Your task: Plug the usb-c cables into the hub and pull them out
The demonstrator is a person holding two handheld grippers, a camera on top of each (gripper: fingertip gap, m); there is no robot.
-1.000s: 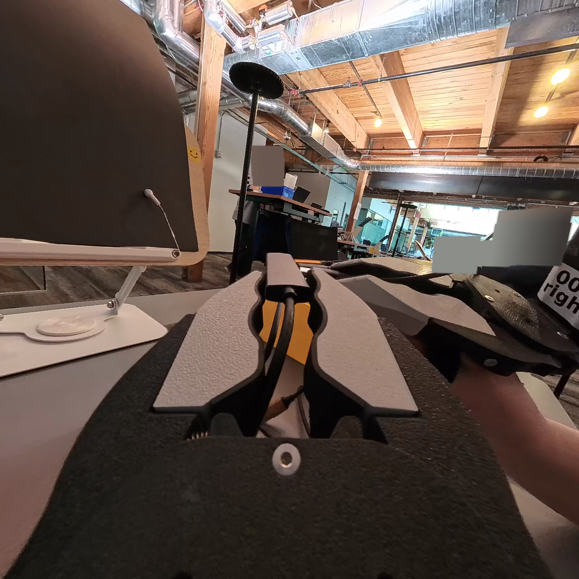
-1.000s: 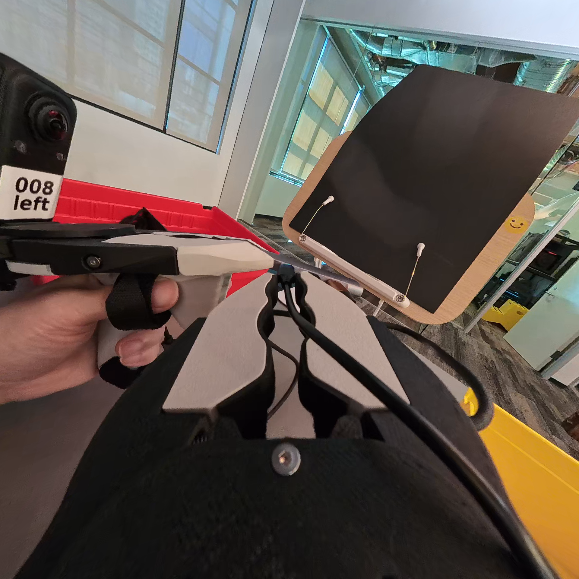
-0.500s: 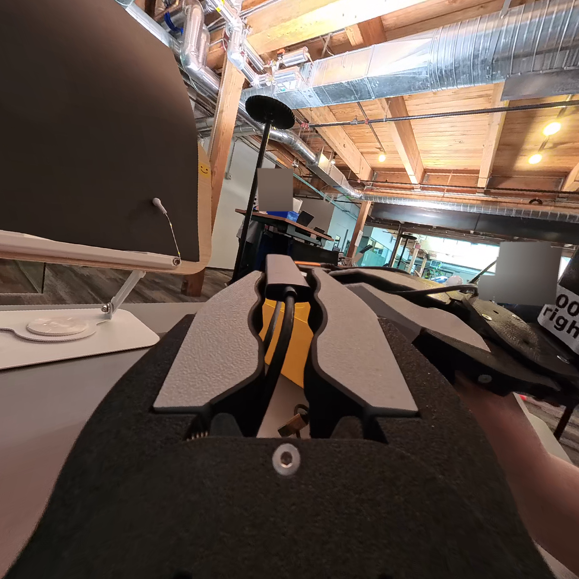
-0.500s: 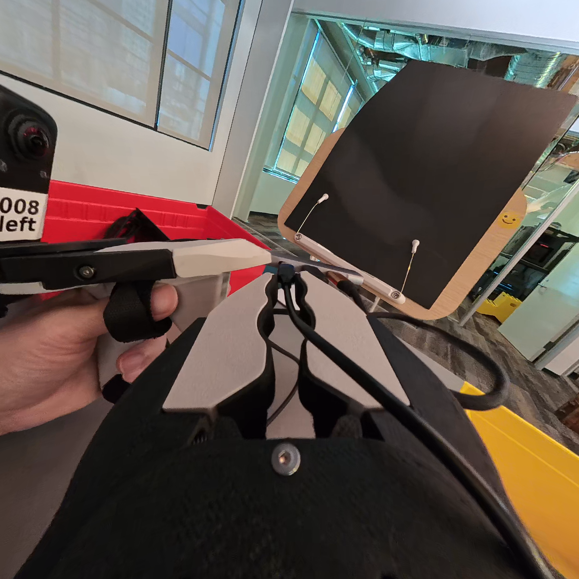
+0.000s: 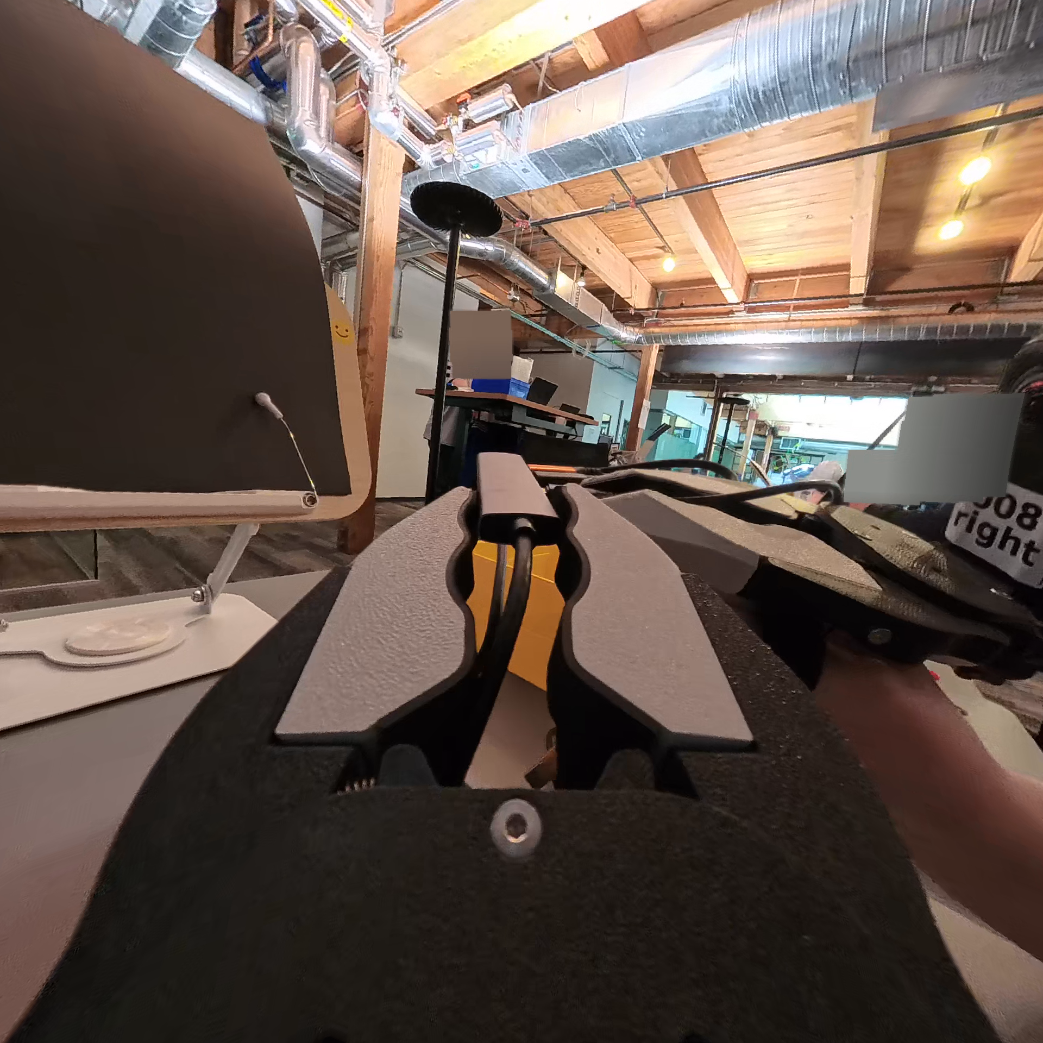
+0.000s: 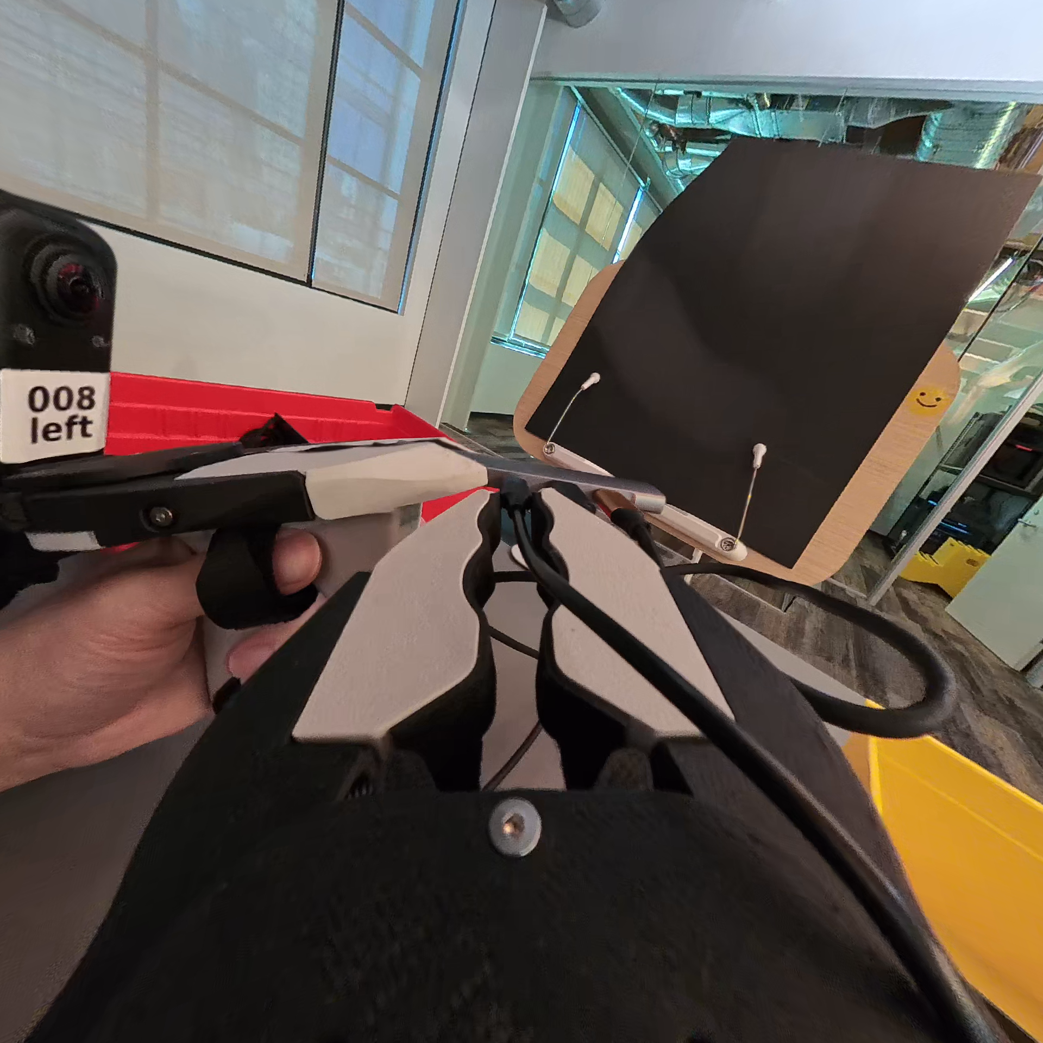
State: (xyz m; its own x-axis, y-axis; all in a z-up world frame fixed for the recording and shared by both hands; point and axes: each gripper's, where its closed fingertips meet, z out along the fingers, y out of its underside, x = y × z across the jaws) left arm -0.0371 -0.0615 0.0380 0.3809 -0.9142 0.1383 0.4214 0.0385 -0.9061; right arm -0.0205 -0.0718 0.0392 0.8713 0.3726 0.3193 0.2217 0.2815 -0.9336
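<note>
Hub (image 5: 511,490) | long axis forward, clamped in left hand-held gripper (image 5: 513,511) | right hand-held gripper (image 6: 516,496) pinches cable plug (image 6: 515,486)

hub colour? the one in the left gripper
Dark grey, metallic: the hub shows best in the left wrist view.

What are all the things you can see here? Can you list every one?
hub: one, dark grey, held off the table in the left gripper's jaws
usb-c cable: one, black, its plug pinched by the right gripper at the hub's side
thick cable: one, black, looping from the hub's far end
board on a stand: one, black with a wooden edge, behind the hub
yellow bin: one, lower right
red bin: one, behind the left gripper
table: one, grey, underneath
left gripper: one, black and grey, shut
right gripper: one, black and grey, shut
hand: one, holding the left gripper's handle
</note>
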